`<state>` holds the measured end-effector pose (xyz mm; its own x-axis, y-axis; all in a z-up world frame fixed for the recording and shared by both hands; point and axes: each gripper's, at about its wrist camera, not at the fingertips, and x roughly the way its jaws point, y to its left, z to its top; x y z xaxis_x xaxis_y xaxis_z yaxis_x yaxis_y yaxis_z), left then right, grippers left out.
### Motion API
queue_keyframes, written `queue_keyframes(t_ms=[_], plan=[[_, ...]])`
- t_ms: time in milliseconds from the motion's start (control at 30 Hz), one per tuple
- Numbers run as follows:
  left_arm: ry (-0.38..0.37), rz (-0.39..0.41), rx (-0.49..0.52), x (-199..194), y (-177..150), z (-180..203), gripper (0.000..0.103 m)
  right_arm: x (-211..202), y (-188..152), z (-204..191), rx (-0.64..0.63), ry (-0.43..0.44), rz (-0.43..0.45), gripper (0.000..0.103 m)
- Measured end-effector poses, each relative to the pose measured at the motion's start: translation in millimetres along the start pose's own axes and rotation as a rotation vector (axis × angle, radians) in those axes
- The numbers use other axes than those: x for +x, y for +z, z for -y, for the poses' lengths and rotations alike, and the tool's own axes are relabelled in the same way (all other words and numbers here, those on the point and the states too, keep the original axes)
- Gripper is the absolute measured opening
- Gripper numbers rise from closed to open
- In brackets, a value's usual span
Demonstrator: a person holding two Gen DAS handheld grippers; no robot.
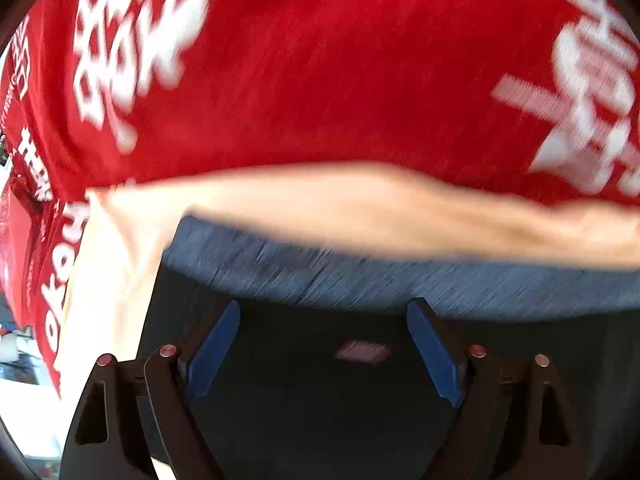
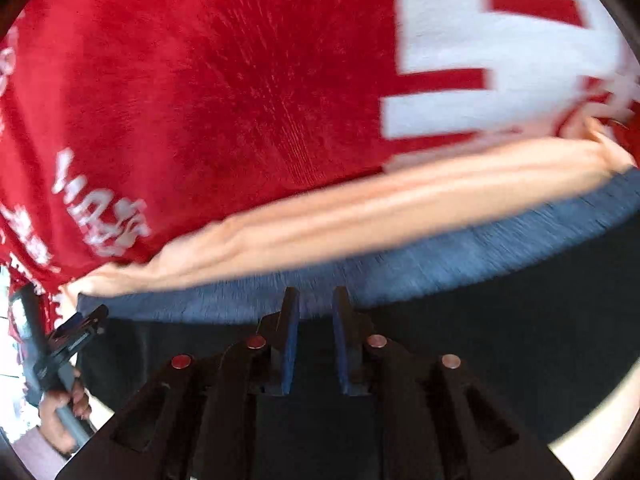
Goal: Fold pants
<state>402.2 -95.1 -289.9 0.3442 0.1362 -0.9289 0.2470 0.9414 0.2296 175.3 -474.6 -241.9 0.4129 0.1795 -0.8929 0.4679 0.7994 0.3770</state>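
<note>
The pants lie as dark black fabric [image 1: 320, 400] with a blue-grey heathered band [image 1: 360, 276] along the far edge and a peach-cream fold [image 1: 360, 208] beyond it. A small pink label [image 1: 362, 352] shows on the black cloth. My left gripper [image 1: 326, 304] hangs open wide over the black fabric, nothing between its blue pads [image 1: 216, 348]. In the right wrist view the same black fabric [image 2: 480, 340], blue-grey band [image 2: 440, 256] and cream fold [image 2: 360, 208] appear. My right gripper [image 2: 316, 292] stands just above the band with a narrow gap, and no cloth is pinched. Both views are motion-blurred.
A red cloth with large white characters [image 1: 320, 60] covers the surface beyond the pants, also filling the top of the right wrist view [image 2: 200, 80]. At that view's left edge a hand [image 2: 60, 408] grips the other gripper's handle.
</note>
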Motion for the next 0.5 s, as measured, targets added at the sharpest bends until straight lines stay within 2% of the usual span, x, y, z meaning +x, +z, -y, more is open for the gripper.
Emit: queue_keyframes(t_ms=[33,67,133,167,200,300,367,500], plan=[[-0.027,0.021,0.006,-0.2,-8.8,-5.3,0.087,-7.9,-12.9,3.1,-0.015,-0.016,-0.003,0.029],[-0.015,0.034,0.038,0.7,-10.6,-1.3,0.087,-11.8,-26.0,7.2,-0.029,-0.038,-0.016,0.039],[0.032,0.042,0.119,-4.8,-13.4,5.8,0.087,-11.5,-52.8,22.7,-0.032,-0.076,-0.067,0.046],[0.035,0.031,0.135,-10.0,-17.8,5.1,0.087,-13.5,-67.0,35.5,-0.019,-0.071,-0.081,0.045],[0.023,0.009,0.141,-14.6,-16.8,6.4,0.087,-23.4,-75.5,46.7,-0.008,-0.026,-0.049,0.045],[-0.043,-0.024,0.147,-28.1,-20.6,18.8,0.087,-46.6,-90.7,65.8,0.051,-0.047,-0.050,0.046],[-0.085,-0.022,0.178,-58.7,-75.3,47.3,0.087,-59.6,-97.3,74.7,0.106,-0.043,-0.060,0.046],[-0.171,-0.015,0.295,-96.8,-99.9,110.4,0.087,-84.3,-110.1,98.1,0.165,-0.022,-0.076,0.046]])
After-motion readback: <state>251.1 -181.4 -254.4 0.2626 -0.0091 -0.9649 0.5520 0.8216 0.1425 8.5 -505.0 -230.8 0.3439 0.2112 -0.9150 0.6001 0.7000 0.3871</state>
